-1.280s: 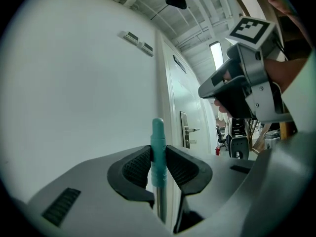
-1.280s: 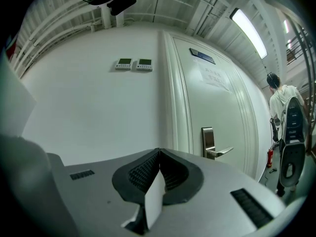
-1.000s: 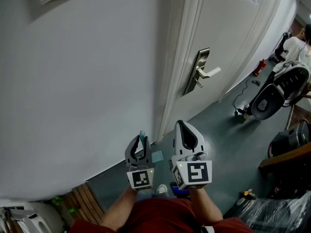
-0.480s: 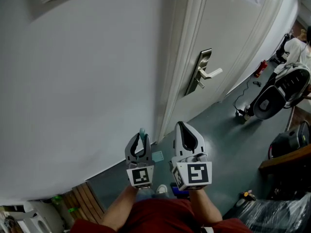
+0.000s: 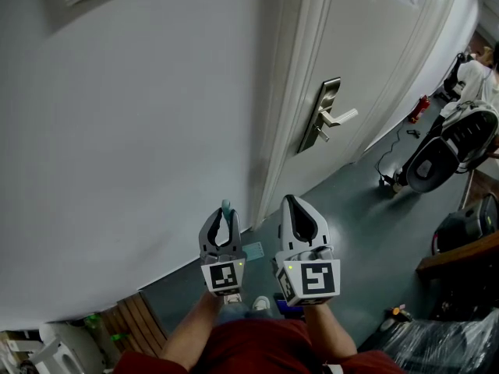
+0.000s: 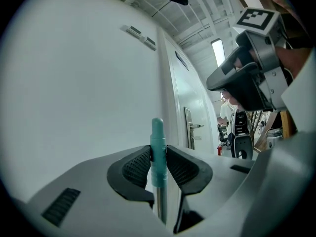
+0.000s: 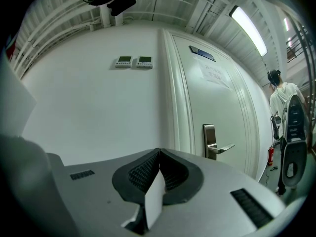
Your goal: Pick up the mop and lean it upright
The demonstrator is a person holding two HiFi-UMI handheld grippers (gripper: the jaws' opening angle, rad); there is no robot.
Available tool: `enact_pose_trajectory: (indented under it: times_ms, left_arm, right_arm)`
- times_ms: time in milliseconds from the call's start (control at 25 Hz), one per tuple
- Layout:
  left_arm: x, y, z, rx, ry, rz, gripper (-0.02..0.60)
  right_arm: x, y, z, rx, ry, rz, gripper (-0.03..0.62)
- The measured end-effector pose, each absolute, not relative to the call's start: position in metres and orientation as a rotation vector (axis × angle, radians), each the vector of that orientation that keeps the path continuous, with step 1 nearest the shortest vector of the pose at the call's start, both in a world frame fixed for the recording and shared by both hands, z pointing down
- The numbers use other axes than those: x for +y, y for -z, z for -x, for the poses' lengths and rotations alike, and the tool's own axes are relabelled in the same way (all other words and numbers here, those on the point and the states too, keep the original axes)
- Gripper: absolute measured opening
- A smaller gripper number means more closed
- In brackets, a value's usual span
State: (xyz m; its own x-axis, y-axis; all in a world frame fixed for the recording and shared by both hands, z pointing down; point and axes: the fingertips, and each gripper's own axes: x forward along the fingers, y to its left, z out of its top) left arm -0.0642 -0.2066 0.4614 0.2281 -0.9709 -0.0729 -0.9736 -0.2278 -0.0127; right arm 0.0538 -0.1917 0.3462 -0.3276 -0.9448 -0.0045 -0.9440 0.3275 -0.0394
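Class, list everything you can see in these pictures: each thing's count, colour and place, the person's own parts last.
mop handle: one, teal tip on silver pole, upright, clamped in the left gripper
wall: one, white, ahead
wall panels: two, pale, high on the wall
door: one, white, right of the wall
door handle: one, silver, on the door
fire extinguisher: one, red, on the far floor
floor: one, grey, below the door
bystander: one, white shirt, far right
left gripper: one, grey, shut on the mop handle
right gripper: one, grey, shut and empty, beside the left
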Motion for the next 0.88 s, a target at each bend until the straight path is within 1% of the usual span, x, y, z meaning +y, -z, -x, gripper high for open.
enact_pose_trajectory:
  times_ms: [400, 880]
  left_arm:
    - [-0.226, -0.464, 0.077, 1.950, 0.003, 2.400, 0.114]
    - [-0.259, -0.471, 0.079, 1.992, 0.010, 2.422, 0.114]
  right_arm:
    - [-0.185, -0.345, -0.045, 2.545, 0.043, 1.799, 0.017]
    - [-0.185, -0.343, -0.044, 2.550, 0.038, 1.804, 0.017]
